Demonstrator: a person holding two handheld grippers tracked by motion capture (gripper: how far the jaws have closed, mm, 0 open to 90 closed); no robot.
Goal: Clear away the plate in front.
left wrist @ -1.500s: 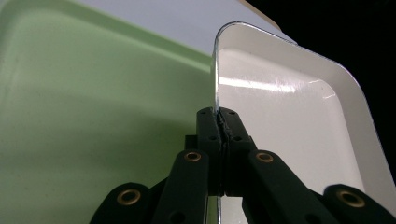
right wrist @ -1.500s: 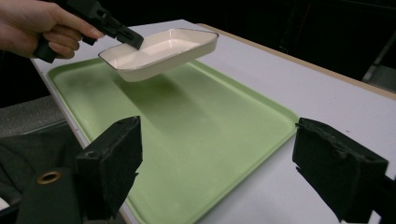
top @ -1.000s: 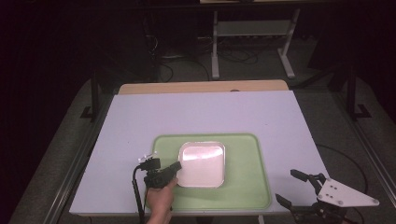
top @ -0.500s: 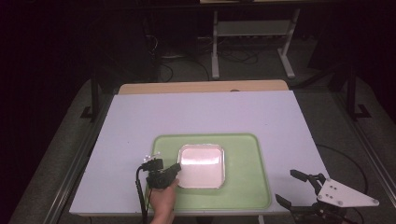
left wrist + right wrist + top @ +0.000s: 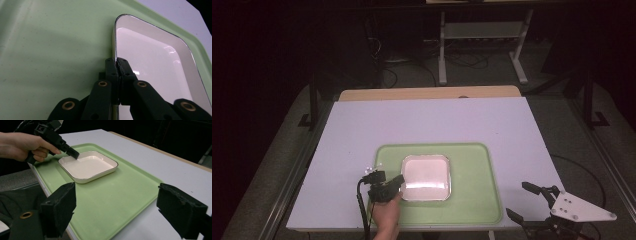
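A white square dish [image 5: 426, 176] with a thin dark rim lies in a pale green tray [image 5: 472, 170] near the table's front edge. My left gripper [image 5: 401, 184], held in a hand, is shut on the dish's near left rim; in the left gripper view the jaws [image 5: 117, 61] pinch the edge of the dish [image 5: 155, 62] over the tray [image 5: 50, 50]. My right gripper [image 5: 517, 199] is open off the tray's front right corner, holding nothing. The right gripper view shows its wide-apart jaws [image 5: 120, 207], the dish [image 5: 87, 166] and the left gripper [image 5: 73, 153].
The tray sits on a white table top [image 5: 432, 125] with a wooden strip along its far edge [image 5: 427, 93]. Beyond the table stand a metal rack [image 5: 482, 35] and cables on a dark floor. Bare table surface lies left, right and behind the tray.
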